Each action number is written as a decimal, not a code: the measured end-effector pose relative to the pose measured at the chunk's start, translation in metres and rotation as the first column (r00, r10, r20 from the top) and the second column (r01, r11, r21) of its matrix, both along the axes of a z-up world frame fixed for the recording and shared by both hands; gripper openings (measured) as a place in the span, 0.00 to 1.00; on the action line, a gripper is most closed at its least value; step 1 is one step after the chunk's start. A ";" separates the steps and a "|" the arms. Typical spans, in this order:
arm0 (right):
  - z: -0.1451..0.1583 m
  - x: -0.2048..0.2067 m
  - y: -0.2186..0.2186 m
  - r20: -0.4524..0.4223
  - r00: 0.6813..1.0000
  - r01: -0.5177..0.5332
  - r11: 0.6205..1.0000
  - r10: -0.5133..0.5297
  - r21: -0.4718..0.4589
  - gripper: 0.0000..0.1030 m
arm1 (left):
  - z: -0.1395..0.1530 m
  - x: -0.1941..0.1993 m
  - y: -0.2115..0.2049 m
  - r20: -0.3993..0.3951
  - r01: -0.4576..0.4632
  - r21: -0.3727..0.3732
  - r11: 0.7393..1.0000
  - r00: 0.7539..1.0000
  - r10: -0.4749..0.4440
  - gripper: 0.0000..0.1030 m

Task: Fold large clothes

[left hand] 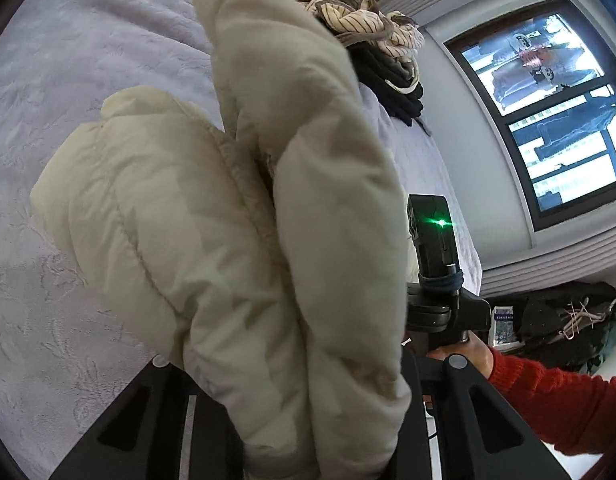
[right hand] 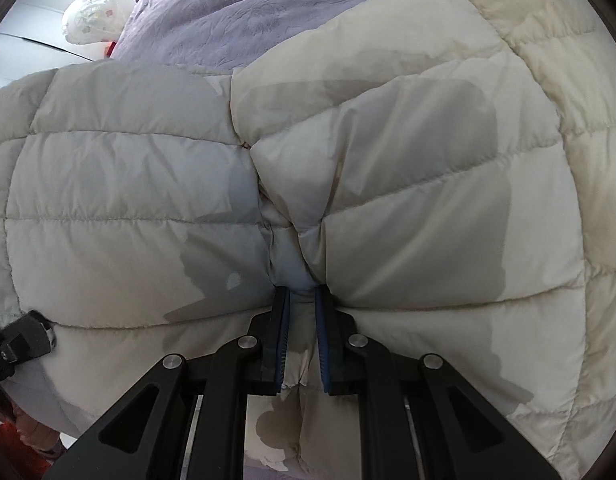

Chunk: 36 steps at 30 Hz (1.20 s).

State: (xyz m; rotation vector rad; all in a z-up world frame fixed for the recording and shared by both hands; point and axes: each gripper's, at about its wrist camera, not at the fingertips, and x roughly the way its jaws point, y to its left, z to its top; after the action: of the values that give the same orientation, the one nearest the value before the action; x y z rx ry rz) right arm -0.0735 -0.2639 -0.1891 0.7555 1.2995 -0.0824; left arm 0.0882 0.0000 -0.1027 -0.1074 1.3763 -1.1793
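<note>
**Puffy jacket gathered over the bed**

The cream quilted jacket (left hand: 235, 216) hangs over the lilac bedspread (left hand: 67, 60), bunched inside the left gripper (left hand: 308, 420); the right gripper (right hand: 300, 320) pinches a seam fold. Light, soft and likely slippery, it probably holds best at stitched seams.

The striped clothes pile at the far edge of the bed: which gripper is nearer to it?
Hard to call; right, as far as it shows. In the left wrist view the right gripper sits below the striped clothes pile, by the cream puffer jacket. The left gripper holds the jacket at the near edge.
</note>
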 end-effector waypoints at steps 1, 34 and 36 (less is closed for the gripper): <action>0.000 0.000 0.000 -0.004 1.000 0.003 1.000 -0.003 0.003 0.13 | 0.001 0.000 0.001 0.010 0.001 0.007 1.000 1.000 -0.001 0.27; 0.020 0.076 -0.079 0.142 0.990 -0.030 0.976 -0.001 0.214 0.03 | 0.052 -0.049 -0.088 0.190 0.025 0.222 0.975 0.979 -0.069 0.27; 0.051 0.046 -0.098 0.182 0.983 0.010 0.991 -0.034 0.133 0.08 | 0.053 -0.053 -0.093 0.197 0.024 0.248 0.968 0.978 -0.074 0.27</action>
State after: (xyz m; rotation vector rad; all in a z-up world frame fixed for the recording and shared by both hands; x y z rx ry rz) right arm -0.0273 -0.3615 -0.1380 0.8695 1.1285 0.0552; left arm 0.0348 -0.0928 -0.0496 0.2198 1.3352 -1.0217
